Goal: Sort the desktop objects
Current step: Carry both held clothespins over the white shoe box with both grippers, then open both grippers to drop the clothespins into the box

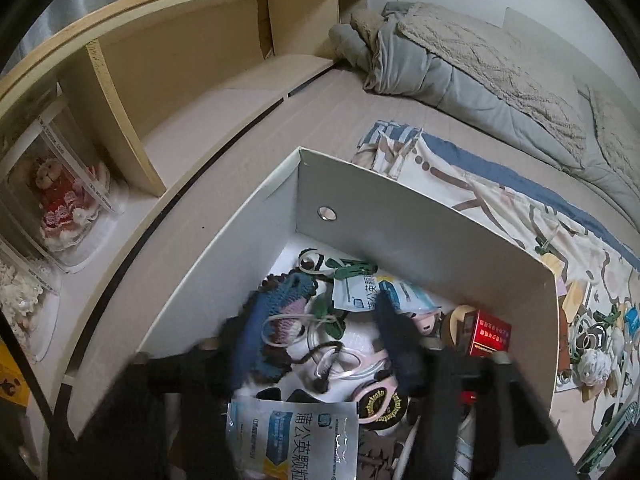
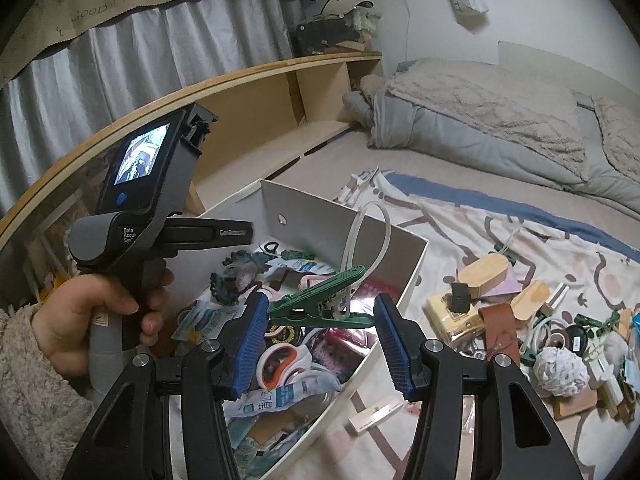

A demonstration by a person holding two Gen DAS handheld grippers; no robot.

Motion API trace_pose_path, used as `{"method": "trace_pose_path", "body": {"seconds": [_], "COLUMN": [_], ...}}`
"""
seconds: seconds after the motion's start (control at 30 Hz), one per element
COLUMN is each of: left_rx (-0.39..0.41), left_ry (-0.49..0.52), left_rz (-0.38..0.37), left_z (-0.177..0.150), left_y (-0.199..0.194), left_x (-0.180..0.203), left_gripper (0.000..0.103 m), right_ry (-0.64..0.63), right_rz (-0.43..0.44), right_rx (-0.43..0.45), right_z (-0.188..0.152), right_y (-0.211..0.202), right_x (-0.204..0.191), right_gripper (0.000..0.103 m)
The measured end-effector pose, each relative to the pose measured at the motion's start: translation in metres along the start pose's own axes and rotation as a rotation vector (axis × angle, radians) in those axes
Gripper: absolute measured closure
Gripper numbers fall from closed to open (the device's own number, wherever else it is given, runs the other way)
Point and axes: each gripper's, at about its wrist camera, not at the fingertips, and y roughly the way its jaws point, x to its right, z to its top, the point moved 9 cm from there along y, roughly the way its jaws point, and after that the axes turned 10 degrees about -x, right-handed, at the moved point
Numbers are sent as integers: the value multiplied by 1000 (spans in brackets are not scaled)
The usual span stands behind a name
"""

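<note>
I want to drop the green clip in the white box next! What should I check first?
1. Green clip gripped between the right gripper's blue pads: ok.
2. Clip hanging over the white box, inside its walls: ok.
3. Room left in the box: it is crowded, but nothing piles above the rim: ok.
4. Left gripper open with nothing pinched: ok.
5. Left gripper out of the way: not ok, it hangs over the same box.
6. White loop on the clip free to fall without snagging: cannot tell.
</note>
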Motion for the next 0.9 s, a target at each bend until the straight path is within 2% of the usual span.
{"method": "trace_pose_path", "body": {"seconds": [0.4, 0.63, 0.9], "left_rx": [91, 126, 143], "left_ry": [60, 38, 10], "left_rz": [43, 40, 29], "left_z": [0, -3, -6], "left_y": [-18, -29, -36], "left_x": [-2, -15, -33], "left_gripper": [41, 36, 36], "right_ry": [-21, -16, -37], "right_rz": [38, 64, 67], "right_rx": [-41, -79, -110], "right_z": [-7, -10, 0], "right_y": [23, 41, 60], "right_x": [-13, -23, -31], "right_gripper": [48, 48, 48]}}
